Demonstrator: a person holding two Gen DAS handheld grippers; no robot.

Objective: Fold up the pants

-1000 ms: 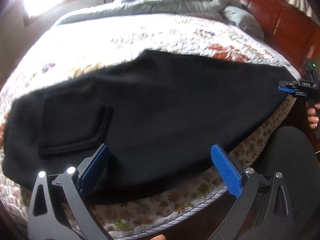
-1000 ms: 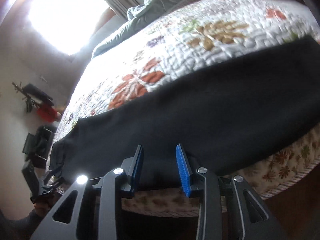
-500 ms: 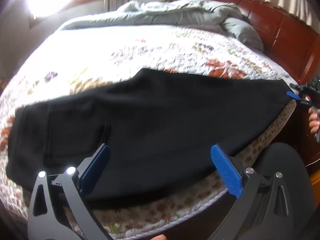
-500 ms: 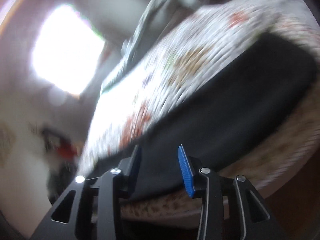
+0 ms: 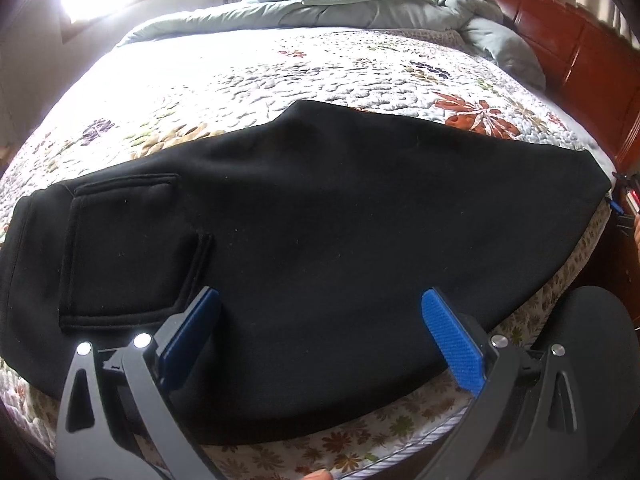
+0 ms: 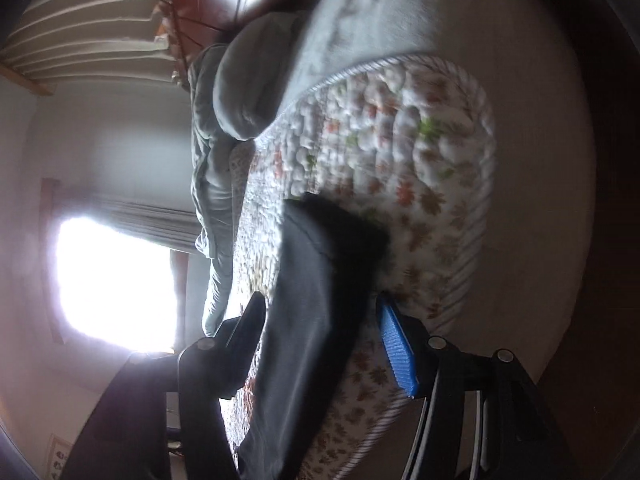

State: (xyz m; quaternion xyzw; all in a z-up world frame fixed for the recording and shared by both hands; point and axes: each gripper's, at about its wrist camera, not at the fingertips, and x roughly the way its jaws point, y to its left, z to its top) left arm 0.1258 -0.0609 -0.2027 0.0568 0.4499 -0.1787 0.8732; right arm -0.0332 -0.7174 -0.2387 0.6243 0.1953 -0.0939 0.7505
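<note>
The black pants (image 5: 320, 232) lie flat along the near edge of the bed (image 5: 280, 80), folded lengthwise, waist and back pocket to the left in the left wrist view, leg ends reaching the bed's right corner.

The left gripper (image 5: 320, 340) hovers over the middle of the pants with its jaws spread wide — nothing is between the blue pads (image 5: 452, 344) and they press on nothing; the cloth simply lies beneath them.

The right gripper (image 6: 320, 336) is rolled on its side at the leg end. Its jaws have just been opening, and they now stand about half apart. In the right wrist view the end of the pants (image 6: 316, 320) runs through the gap between the fingers, but the blue pad (image 6: 396, 348) stands clear of the cloth — no pinch is visible. In the left wrist view only a sliver of this gripper shows at the far right edge, beside the bed's corner.

A grey duvet (image 5: 360, 4) is bunched at the far side of the bed, against the wooden headboard (image 5: 580, 48).
</note>
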